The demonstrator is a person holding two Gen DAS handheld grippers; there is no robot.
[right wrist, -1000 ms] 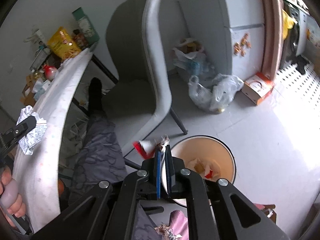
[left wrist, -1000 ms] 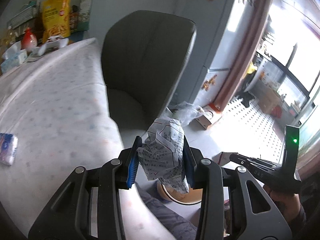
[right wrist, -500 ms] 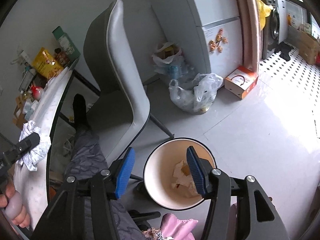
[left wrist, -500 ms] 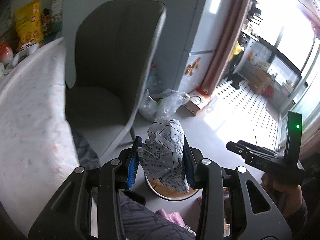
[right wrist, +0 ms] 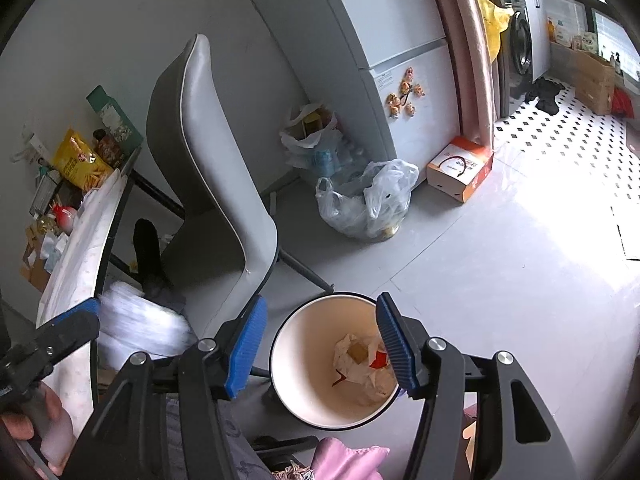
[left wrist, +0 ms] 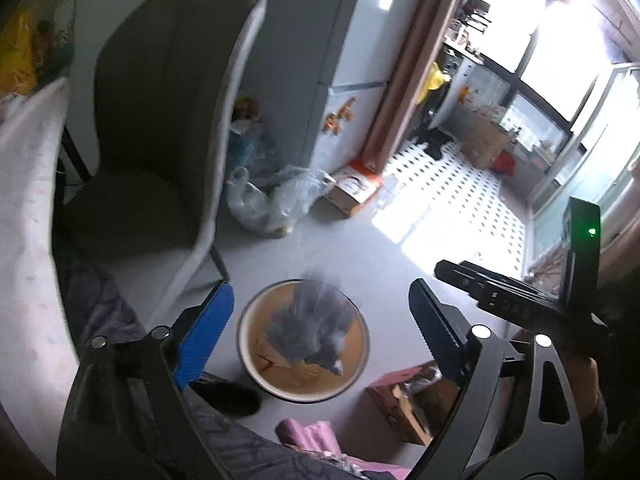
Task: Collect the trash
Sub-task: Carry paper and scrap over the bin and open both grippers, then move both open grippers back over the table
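Crumpled paper (left wrist: 306, 330), a grey blur, is falling clear of the pads toward the round bin (left wrist: 362, 354) on the floor. To drop it cleanly, I'd keep the left gripper (left wrist: 320, 334) over the bin's mouth until the paper lands. Its jaws are opening wide, gripping nothing, and it tilts steeply down. The right gripper (right wrist: 322, 342) sits partly open and empty, angled down at the same bin (right wrist: 288, 380).

Your left gripper (left wrist: 320, 312) is opening, nothing between its blue pads (left wrist: 204, 340); the crumpled paper (left wrist: 308, 328) blurs just over the round bin (left wrist: 248, 356) below. A grey chair (left wrist: 160, 120) stands far left.
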